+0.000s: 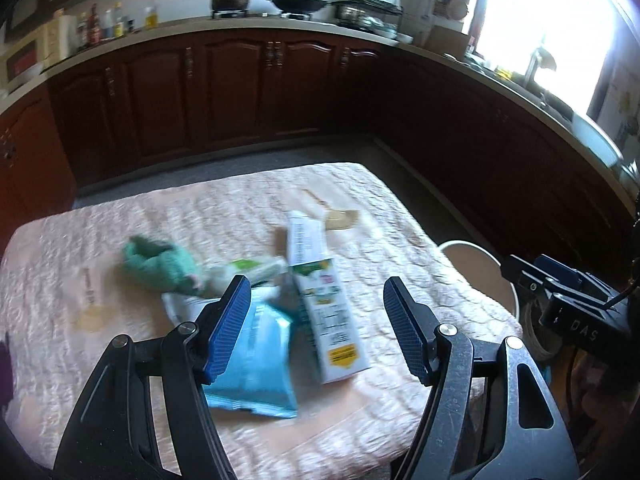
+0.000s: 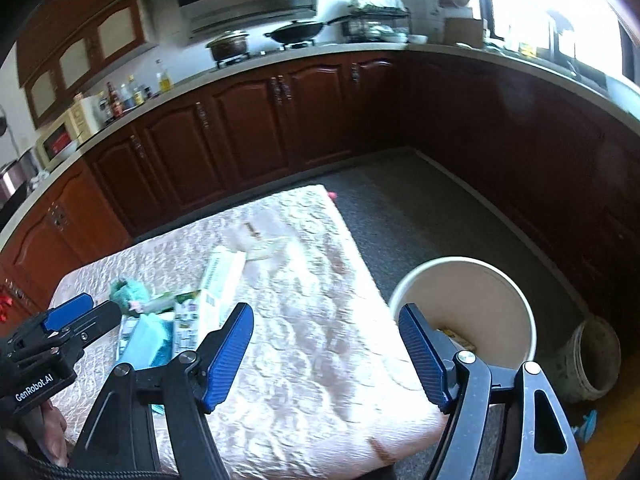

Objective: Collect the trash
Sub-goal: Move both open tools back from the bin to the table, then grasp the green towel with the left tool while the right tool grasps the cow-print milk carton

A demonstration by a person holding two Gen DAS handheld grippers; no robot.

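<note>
While both sets of jaws stand apart and empty, left gripper (image 1: 316,328) hangs over the carton (image 1: 324,300) and blue packet (image 1: 260,356) on the table (image 1: 120,240); right gripper (image 2: 326,354) is near the bucket (image 2: 480,280).

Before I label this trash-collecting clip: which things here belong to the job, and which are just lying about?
Belong to the job:
- white carton
- blue packet
- green crumpled wrapper
- white bin
- left gripper, right gripper, both open and empty

Just lying about:
- wok
- pot
- bottles
- microwave
</note>
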